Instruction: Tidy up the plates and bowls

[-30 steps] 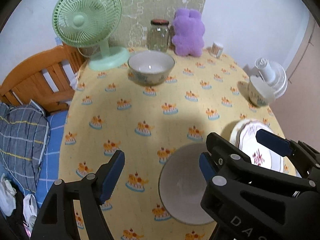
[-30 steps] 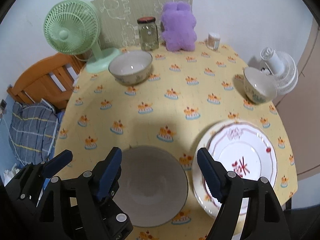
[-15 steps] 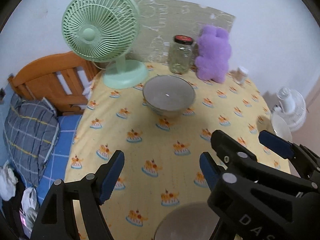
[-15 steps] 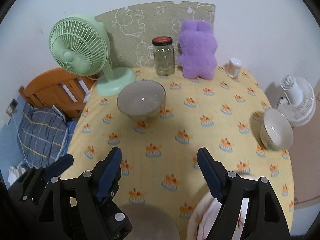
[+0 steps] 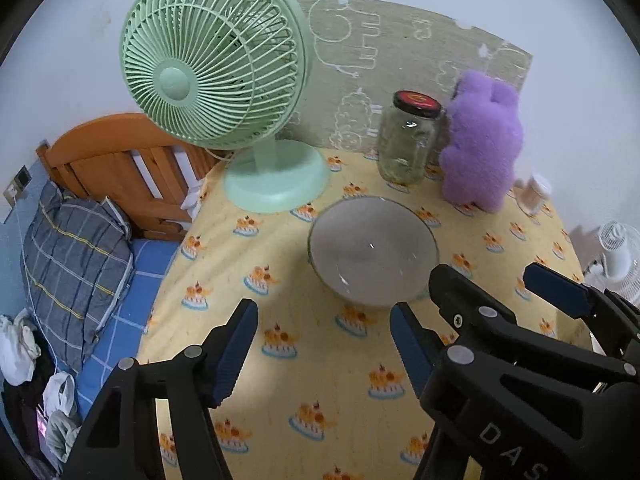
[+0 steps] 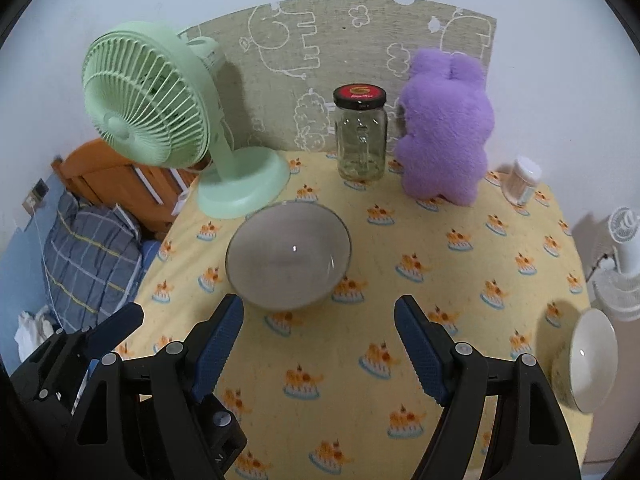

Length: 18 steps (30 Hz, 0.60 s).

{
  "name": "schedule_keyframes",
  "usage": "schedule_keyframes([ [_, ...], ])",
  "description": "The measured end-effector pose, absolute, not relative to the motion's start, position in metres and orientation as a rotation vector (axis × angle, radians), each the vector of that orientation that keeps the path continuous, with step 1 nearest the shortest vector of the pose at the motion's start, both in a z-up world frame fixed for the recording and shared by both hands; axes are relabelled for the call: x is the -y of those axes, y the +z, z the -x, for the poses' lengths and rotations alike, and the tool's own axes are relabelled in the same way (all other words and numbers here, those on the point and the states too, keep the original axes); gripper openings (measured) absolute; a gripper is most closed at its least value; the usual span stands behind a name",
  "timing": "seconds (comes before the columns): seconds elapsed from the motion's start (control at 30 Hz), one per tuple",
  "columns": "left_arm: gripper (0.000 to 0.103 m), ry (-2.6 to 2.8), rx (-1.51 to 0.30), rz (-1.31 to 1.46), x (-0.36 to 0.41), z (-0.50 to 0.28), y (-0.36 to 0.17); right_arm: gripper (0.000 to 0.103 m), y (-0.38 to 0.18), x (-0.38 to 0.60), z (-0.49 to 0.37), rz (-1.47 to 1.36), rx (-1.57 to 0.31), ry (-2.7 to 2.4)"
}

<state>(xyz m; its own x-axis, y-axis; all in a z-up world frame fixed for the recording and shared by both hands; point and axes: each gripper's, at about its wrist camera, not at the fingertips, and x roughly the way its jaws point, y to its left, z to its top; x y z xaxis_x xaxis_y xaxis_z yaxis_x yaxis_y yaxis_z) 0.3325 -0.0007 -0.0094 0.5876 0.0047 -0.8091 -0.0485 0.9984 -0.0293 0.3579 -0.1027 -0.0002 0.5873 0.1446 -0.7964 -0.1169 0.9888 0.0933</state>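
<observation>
Right wrist view: my right tongs [image 6: 318, 344] gape wide, empty; left tongs [image 5: 324, 344], just narrowing, empty. Grey round bowl [image 6: 289, 255] ahead; bare yellow cake-print surface [image 6: 440, 280] between.

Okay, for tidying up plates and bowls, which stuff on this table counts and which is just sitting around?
Belongs to the job:
- large bowl near the fan
- small bowl at the table's right edge

Just lying about:
- green fan
- glass jar
- purple plush toy
- small white-capped container
- white fan beyond the table
</observation>
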Motion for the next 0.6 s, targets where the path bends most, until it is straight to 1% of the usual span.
schedule_keyframes([
  [0.13, 0.069, 0.057, -0.947, 0.067, -0.003, -0.358, -0.017, 0.081, -0.007, 0.102, -0.384, -0.046, -0.931, 0.149],
  [0.2, 0.062, 0.064, -0.945, 0.06, -0.002, -0.37, -0.021, 0.081, -0.012, 0.101, -0.397, -0.054, -0.933, 0.15],
  [0.4, 0.052, 0.08, -0.951, 0.062, -0.004, -0.401, -0.04, 0.081, -0.032, 0.098, -0.432, -0.073, -0.947, 0.131],
  [0.57, 0.044, 0.075, -0.983, 0.077, -0.008, -0.423, -0.066, 0.08, -0.055, 0.103, -0.453, -0.084, -0.977, 0.105],
  [0.6, 0.042, 0.075, -0.99, 0.079, -0.008, -0.426, -0.069, 0.077, -0.061, 0.104, -0.456, -0.09, -0.988, 0.106],
])
